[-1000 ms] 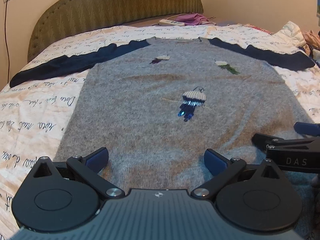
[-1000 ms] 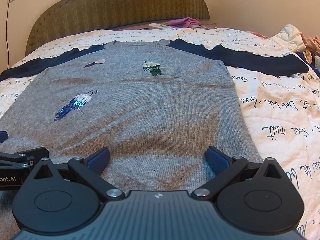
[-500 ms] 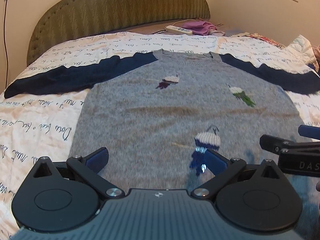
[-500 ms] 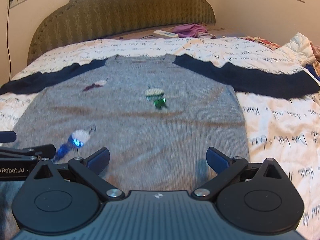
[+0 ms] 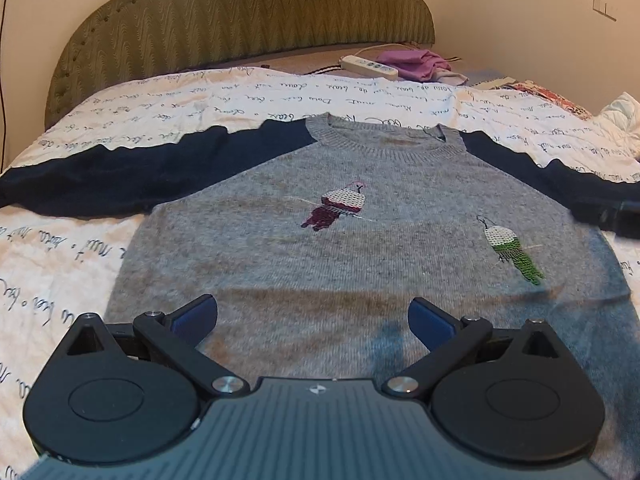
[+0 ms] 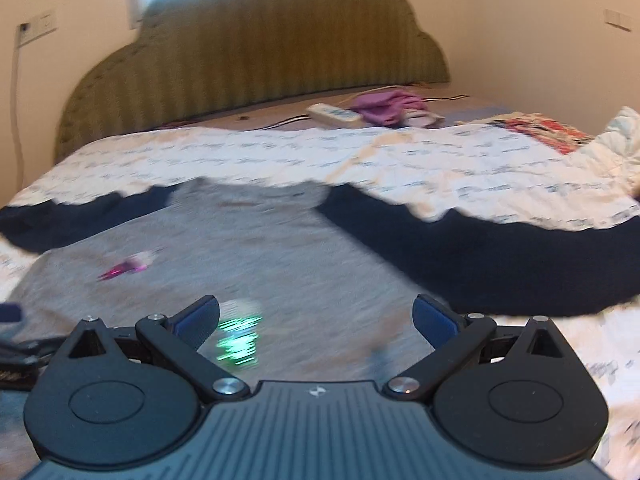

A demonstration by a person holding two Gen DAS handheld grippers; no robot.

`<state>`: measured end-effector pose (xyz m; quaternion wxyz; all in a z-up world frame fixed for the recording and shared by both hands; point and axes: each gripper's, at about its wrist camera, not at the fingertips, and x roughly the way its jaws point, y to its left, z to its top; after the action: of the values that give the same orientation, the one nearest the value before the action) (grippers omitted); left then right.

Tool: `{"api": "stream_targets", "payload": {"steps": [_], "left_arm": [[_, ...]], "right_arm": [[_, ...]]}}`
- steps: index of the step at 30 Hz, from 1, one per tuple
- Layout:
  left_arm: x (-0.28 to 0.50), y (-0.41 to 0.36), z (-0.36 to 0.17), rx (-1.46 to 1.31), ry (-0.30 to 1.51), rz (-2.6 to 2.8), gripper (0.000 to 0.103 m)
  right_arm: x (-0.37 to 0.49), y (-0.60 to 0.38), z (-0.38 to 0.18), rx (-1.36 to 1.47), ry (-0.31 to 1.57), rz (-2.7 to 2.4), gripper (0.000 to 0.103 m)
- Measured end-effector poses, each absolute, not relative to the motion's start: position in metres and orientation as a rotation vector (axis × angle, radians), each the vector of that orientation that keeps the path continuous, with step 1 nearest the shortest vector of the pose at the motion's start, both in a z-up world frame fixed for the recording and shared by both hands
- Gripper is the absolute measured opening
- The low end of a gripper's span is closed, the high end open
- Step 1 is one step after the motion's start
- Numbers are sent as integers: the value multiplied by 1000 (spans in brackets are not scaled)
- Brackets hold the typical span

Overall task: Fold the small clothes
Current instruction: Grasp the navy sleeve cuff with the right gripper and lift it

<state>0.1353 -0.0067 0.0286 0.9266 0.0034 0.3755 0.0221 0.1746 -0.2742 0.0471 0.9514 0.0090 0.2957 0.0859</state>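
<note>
A small grey knit sweater [image 5: 360,248] with navy sleeves lies flat, face up, on the bed, neck toward the headboard. Its left sleeve [image 5: 120,172] stretches out to the left, its right sleeve [image 6: 500,256] to the right. My left gripper [image 5: 314,318] is open and empty above the sweater's middle. My right gripper [image 6: 316,318] is open and empty above the sweater's right part, near the green embroidered figure [image 6: 238,340]; this view is blurred. The right gripper's tip shows at the left wrist view's right edge [image 5: 608,216].
The bed has a white quilt with script print [image 5: 72,264] and an olive padded headboard [image 5: 240,20]. A white power strip [image 5: 368,65] and a purple cloth [image 5: 412,63] lie near the headboard. Crumpled bedding [image 6: 616,140] is at the far right.
Both grippers have moved forward over the sweater, from its hem toward the chest and neck. Both stay open. The sweater has not moved.
</note>
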Motion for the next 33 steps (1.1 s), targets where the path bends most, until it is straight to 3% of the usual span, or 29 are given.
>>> {"api": "stream_targets", "payload": {"steps": [7, 15, 16, 17, 19, 24, 26, 28, 31, 33], "left_arm": [[149, -11, 14, 30, 800, 40, 103], [159, -11, 15, -15, 807, 19, 103], [161, -12, 16, -22, 809, 17, 103], [163, -13, 16, -27, 810, 18, 103], [166, -17, 17, -26, 805, 24, 103], [164, -26, 17, 2, 805, 14, 103], [163, -26, 19, 5, 800, 7, 103], [161, -25, 22, -11, 789, -3, 103], [163, -20, 32, -84, 756, -57, 103], [170, -11, 42, -190, 720, -124, 103]], "right_arm": [[226, -426, 44, 294, 627, -69, 103], [199, -568, 38, 653, 436, -286, 102], [196, -580, 34, 708, 426, -292, 93], [194, -591, 31, 762, 419, -285, 77], [195, -604, 22, 854, 428, -260, 60], [203, -610, 11, 903, 466, -224, 54], [203, -609, 10, 904, 453, -227, 30], [207, -609, 8, 897, 448, -221, 18], [218, -605, 8, 832, 478, -245, 9], [218, -597, 16, 821, 449, -226, 8]]}}
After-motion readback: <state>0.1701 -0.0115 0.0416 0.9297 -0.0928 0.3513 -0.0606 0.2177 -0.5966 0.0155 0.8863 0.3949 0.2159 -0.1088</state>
